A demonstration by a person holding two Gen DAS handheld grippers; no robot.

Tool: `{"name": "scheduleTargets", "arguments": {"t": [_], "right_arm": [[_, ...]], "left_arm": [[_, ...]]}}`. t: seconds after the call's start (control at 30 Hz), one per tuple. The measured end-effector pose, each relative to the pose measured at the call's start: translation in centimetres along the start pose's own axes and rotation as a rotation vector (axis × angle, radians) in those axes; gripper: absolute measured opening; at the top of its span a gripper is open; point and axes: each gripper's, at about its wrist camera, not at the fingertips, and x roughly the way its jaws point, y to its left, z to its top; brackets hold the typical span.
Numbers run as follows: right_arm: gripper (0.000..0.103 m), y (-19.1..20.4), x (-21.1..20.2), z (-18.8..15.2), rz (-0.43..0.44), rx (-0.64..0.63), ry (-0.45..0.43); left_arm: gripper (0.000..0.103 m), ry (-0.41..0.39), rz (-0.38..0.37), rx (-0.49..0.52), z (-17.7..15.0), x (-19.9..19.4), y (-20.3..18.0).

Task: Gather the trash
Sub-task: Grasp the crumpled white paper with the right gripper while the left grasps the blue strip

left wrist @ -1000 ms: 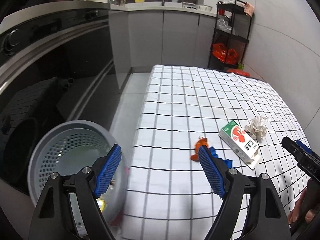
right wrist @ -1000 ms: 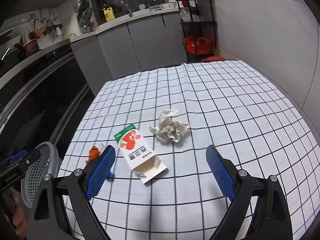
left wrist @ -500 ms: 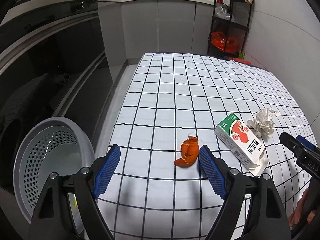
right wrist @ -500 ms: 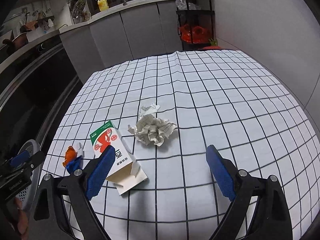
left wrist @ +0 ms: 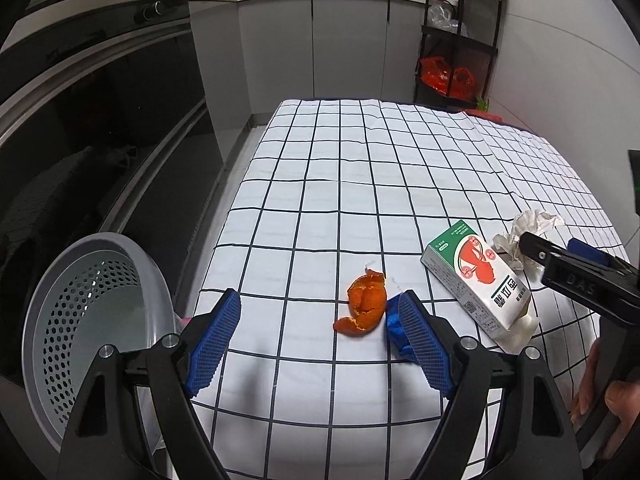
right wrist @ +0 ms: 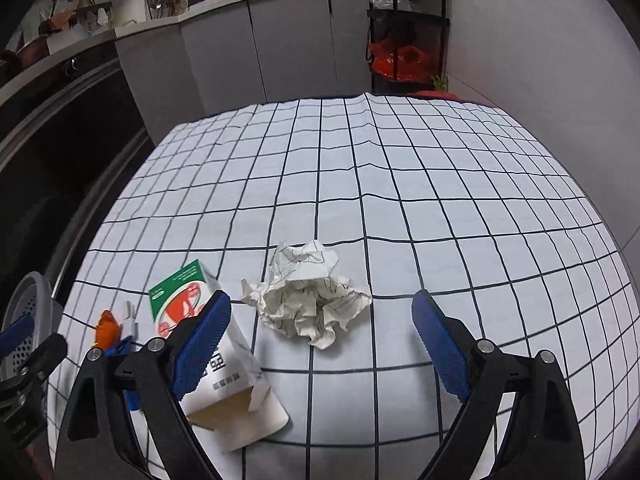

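Three pieces of trash lie on a white tablecloth (left wrist: 360,168) gridded in black, spread over a table in a grey kitchen: an orange peel (left wrist: 363,304), a green-and-white carton (left wrist: 480,280) lying on its side, and a crumpled paper ball (right wrist: 308,300). Grey cabinets (left wrist: 312,40) run along the far wall at 12 o'clock, a black shelving rack (left wrist: 460,36) (red bags on its lower tier) stands at 1 o'clock, and a dark oven front (left wrist: 100,140) fills the 9 o'clock side. A grey perforated basket (left wrist: 92,320) sits off the table edge at 8 o'clock in the left wrist view. The left gripper (left wrist: 316,340) hovers low over the cloth, jaws spread wide, the peel just inside its right finger. The right gripper (right wrist: 320,344) is likewise spread, the paper ball between its fingers at 12 o'clock, its left finger overlapping the carton.
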Motion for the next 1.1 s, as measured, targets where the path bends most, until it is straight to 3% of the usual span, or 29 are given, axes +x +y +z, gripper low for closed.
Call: {"name": "scheduleTargets", "arguments": {"t": [0.23, 0.3, 0.33, 0.37, 0.5, 1.03, 1.1], "right_arm": [[0.087, 0.6, 1.4, 0.2, -0.018, -0.025, 0.008], [0.076, 0.9, 1.5, 0.1, -0.017, -0.033, 0.010], [0.063, 0.9, 1.6, 0.1, -0.013, -0.037, 0.018], [0.058, 1.0, 1.8, 0.1, -0.008, -0.039, 0.024], [0.048, 1.2, 1.4, -0.1, 0.001, -0.051, -0.003], [0.045, -3.1, -3.6, -2.3, 0.032, 0.113, -0.066], [0.045, -3.6, -4.0, -2.4, 0.037, 0.129, -0.070]], "left_arm": [[0.079, 0.009, 0.002, -0.006, -0.4, 0.0, 0.1], [0.079, 0.012, -0.001, -0.008, -0.7, 0.0, 0.1], [0.079, 0.016, -0.004, -0.009, -0.9, -0.1, 0.0], [0.079, 0.019, -0.006, -0.010, -1.1, -0.1, -0.1], [0.079, 0.031, -0.018, -0.008, -1.9, -0.2, -0.6], [0.082, 0.074, -0.063, 0.006, -2.9, 2.0, -4.6], [0.078, 0.079, -0.064, 0.009, -3.0, 2.3, -4.9]]}}
